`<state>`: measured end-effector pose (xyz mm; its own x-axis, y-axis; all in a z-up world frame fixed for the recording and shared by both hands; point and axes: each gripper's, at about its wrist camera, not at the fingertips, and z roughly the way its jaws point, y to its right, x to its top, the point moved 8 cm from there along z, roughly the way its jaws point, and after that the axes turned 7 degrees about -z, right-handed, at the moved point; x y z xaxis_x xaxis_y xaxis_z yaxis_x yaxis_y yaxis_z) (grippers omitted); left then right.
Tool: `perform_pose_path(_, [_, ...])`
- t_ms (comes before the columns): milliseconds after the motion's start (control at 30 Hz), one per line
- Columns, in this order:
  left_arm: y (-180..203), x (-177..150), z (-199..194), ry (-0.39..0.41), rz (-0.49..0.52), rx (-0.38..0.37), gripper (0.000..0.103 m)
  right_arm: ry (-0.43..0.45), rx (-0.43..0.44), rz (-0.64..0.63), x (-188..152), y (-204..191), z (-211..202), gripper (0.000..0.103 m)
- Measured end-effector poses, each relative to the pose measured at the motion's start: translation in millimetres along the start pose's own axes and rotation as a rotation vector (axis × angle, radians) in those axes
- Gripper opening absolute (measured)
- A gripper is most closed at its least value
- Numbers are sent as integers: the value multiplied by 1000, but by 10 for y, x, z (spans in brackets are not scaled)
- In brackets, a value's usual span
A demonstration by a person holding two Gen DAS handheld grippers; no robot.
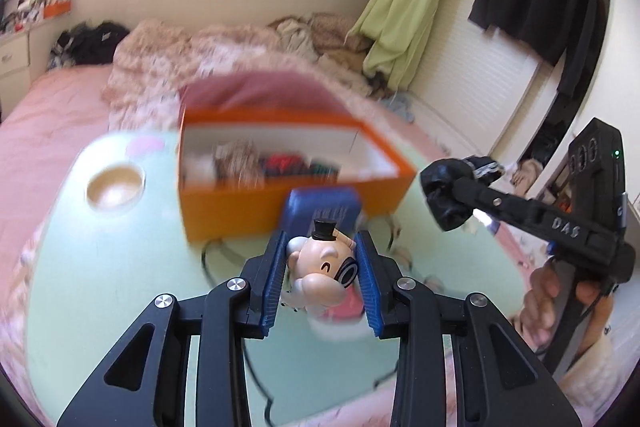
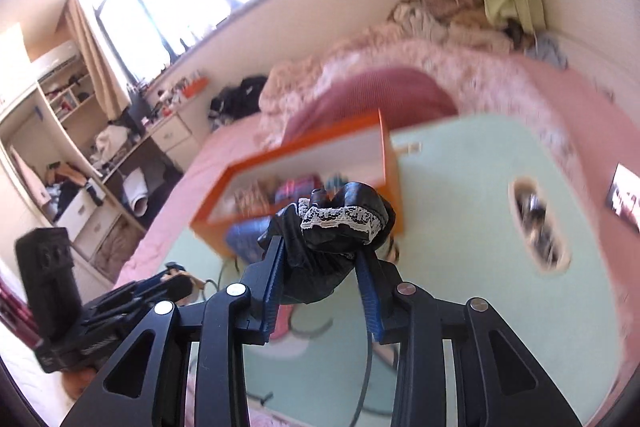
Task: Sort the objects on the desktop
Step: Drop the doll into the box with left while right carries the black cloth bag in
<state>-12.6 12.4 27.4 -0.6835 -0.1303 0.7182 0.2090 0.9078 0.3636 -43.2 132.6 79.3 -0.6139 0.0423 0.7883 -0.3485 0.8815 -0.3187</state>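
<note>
Mint-green table (image 1: 100,287) carries the orange box (image 1: 288,203); just before it, the left hand-held gripper (image 1: 322,267) clamps a rigid, light figurine (image 1: 320,267) by its head, and the right hand-held gripper (image 2: 320,259) pinches a soft, limp black lace-trimmed cloth (image 2: 336,227).

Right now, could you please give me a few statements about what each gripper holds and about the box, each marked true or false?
1. The left gripper is shut on a toy figure with a black top hat. True.
2. The right gripper is empty. False: it is shut on a black bundle with white lace trim.
3. The orange box already has things inside. True.
4. The orange box has its lid on. False: it is open on top.
5. The wooden bowl sits inside the box. False: it sits on the green table, beside the box.
</note>
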Motion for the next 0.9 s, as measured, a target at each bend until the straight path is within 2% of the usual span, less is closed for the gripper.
perform_pose_path(133, [77, 543, 87, 40, 12, 17, 36, 21, -19, -29, 404, -42, 139, 33])
perform_pose_path(233, [19, 899, 288, 29, -64, -4, 37, 8, -73, -64, 622, -79, 353, 35])
perform_pose_path(267, [-8, 951, 345, 22, -82, 2, 41, 1, -102, -83, 681, -65, 438, 40])
perform_pose_path(367, [-131, 989, 433, 21, -112, 63, 52, -51, -168, -102, 715, 2, 701, 44])
perform_pose_path(400, [-174, 938, 384, 30, -115, 66, 54, -52, -175, -92, 697, 41, 707, 44])
perform_pose_path(467, [-202, 835, 295, 40, -118, 42, 70, -26, -153, -76, 606, 69, 620, 49])
perform_pose_path(533, [-259, 671, 179, 42, -114, 47, 78, 0, -156, -90, 496, 73, 478, 52])
perform_pose_path(667, [-333, 211, 104, -29, -75, 132, 79, -54, -161, -115, 127, 47, 296, 56])
perform_pose_path(733, [-335, -64, 149, -80, -45, 163, 79, -126, -146, -127, -171, 11, 281, 60])
perform_pose_path(800, [-367, -310, 225, -116, -32, 201, 79, -198, -153, -151, -465, -11, 309, 60])
perform_pose_path(900, [-461, -622, 431, -215, -32, 262, 78, -277, -166, -169, -788, -32, 406, 60])
